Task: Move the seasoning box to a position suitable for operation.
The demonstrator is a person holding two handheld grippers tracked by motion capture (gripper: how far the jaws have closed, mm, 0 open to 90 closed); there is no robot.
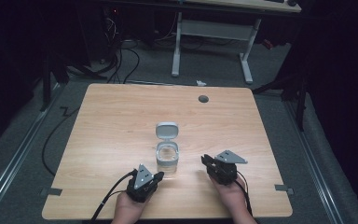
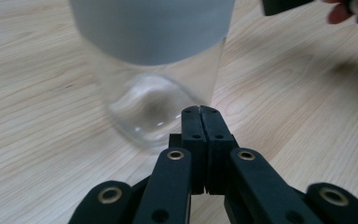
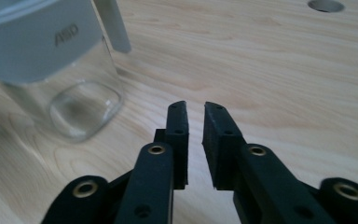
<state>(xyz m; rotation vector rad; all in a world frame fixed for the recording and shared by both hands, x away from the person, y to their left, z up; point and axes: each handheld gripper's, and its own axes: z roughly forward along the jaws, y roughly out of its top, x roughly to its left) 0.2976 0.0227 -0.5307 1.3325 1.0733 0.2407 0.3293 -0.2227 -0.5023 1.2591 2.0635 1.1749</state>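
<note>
A light wooden table [image 1: 121, 121] stands on grey carpet, with a round hole [image 1: 203, 99] at about one o'clock and a white-legged desk [image 1: 212, 32] beyond. Near centre sits a clear glass jar [image 1: 167, 158] with a grey collar, its flip lid [image 1: 167, 130] open (nothing visible inside). The left gripper [image 1: 157, 176], at seven o'clock, has jaws pressed together; the right gripper [image 1: 206, 161], at five o'clock, shows a narrow gap, holding nothing.

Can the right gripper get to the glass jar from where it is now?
Probably yes. The right gripper sits just right of the glass jar, with only bare table between them. Its jaws stand slightly apart, though likely too narrow to grip the jar yet.
</note>
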